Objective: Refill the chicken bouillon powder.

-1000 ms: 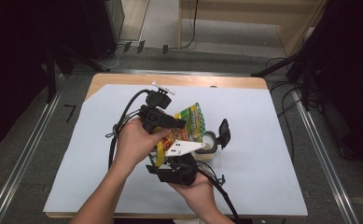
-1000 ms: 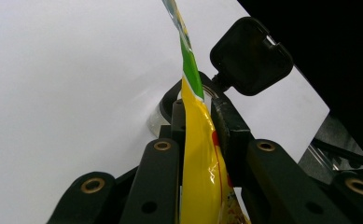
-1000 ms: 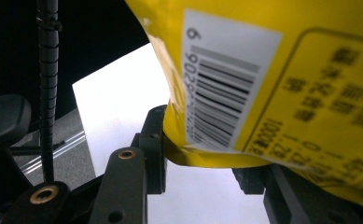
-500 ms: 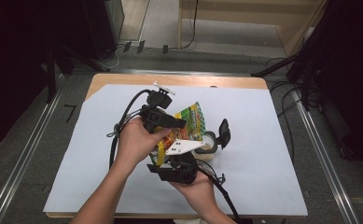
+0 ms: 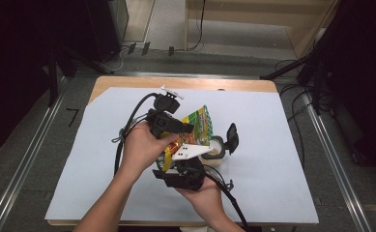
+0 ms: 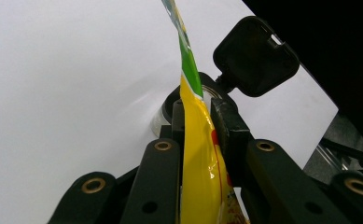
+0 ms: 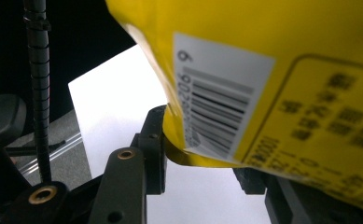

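Forearms come in from the bottom of the high view and meet over the middle of the white-covered table [image 5: 282, 145], both hands lifted above it. The left hand [image 5: 139, 150] wraps the left gripper [image 5: 188, 128] from its outer side, wrist bent inward so the gripper points toward the right across the table. The right hand [image 5: 202, 193] cups the right gripper [image 5: 188, 162] from below, nearer the person, aimed away from the body. Between them hangs a yellow and green snack bag [image 5: 200, 126], raised above a small open jar [image 5: 215, 150] whose black lid [image 5: 232, 137] stands tipped up just beside it. In the left gripper view the jaws are clamped flat on the bag's thin edge [image 6: 200, 154], the jar rim right behind it. In the right gripper view the bag's lower corner [image 7: 188, 149] presses against the left jaw; whether the other jaw touches it cannot be told.
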